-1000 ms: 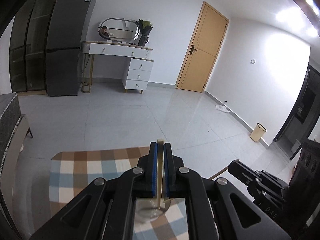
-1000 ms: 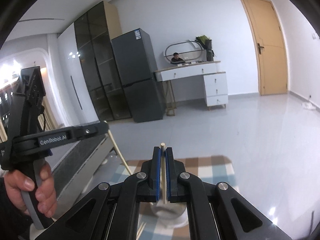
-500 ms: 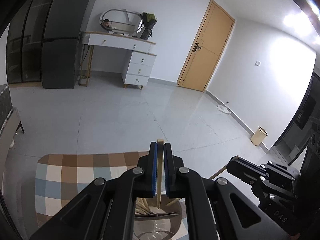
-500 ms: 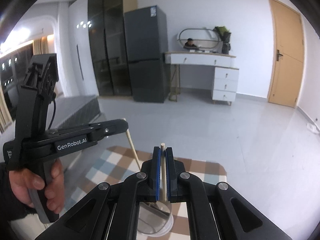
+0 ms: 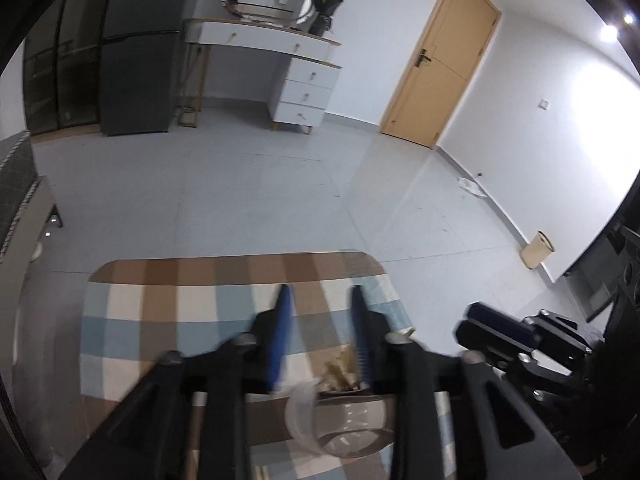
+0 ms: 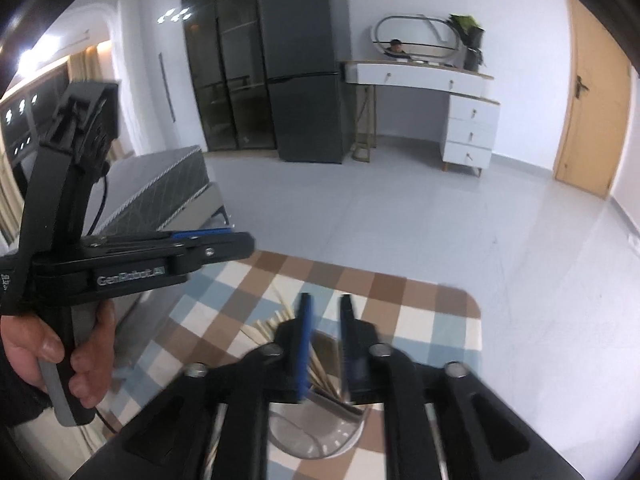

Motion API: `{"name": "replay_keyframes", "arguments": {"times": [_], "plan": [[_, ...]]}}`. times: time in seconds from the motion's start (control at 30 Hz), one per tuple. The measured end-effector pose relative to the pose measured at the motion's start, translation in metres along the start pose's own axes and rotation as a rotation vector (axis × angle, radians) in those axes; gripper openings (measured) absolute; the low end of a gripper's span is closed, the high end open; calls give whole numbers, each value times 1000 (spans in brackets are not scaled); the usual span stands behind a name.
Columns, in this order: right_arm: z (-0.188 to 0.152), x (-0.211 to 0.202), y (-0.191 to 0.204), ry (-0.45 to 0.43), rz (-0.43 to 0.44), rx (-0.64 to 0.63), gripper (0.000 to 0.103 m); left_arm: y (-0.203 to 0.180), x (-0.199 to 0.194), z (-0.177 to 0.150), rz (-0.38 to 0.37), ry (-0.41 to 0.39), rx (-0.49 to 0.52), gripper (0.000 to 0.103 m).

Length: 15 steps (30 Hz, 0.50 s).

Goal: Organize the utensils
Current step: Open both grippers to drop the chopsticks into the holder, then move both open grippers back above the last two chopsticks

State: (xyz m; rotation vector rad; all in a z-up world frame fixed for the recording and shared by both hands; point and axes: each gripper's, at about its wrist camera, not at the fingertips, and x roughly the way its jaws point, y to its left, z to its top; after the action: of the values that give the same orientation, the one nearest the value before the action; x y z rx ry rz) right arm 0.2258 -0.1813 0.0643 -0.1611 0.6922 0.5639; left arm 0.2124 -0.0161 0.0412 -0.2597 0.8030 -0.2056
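A clear round holder stands on the checked tablecloth, with several pale wooden chopsticks standing in it and leaning out left. It also shows in the right wrist view. My left gripper is open and empty just above the holder. My right gripper is open and empty above the same holder. The left gripper shows in the right wrist view, held by a hand. The right gripper shows at the right of the left wrist view.
The small table ends just beyond the holder, with grey tiled floor past it. A grey bed lies left of the table. A dark fridge, a white dresser and a wooden door stand at the far wall.
Both grippers were shut on a chopstick each; both have opened and the chopsticks have dropped into the holder. Both cameras have tilted down toward the table.
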Motion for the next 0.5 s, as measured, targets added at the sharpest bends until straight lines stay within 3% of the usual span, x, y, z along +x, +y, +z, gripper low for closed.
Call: {"name": "replay_keyframes", "arguments": {"times": [0.03, 0.27, 0.33, 0.5], "plan": [[-2, -3, -2, -13, 11, 25, 26, 2, -4, 0, 13, -8, -2, 45], [-21, -32, -3, -65, 10, 135, 38, 3, -44, -14, 108, -35, 19, 54], [-26, -41, 1, -84, 10, 162, 47, 4, -52, -17, 126, -46, 17, 61], [-39, -70, 22, -137, -5, 199, 59, 0, -83, -30, 145, -74, 17, 64]]}}
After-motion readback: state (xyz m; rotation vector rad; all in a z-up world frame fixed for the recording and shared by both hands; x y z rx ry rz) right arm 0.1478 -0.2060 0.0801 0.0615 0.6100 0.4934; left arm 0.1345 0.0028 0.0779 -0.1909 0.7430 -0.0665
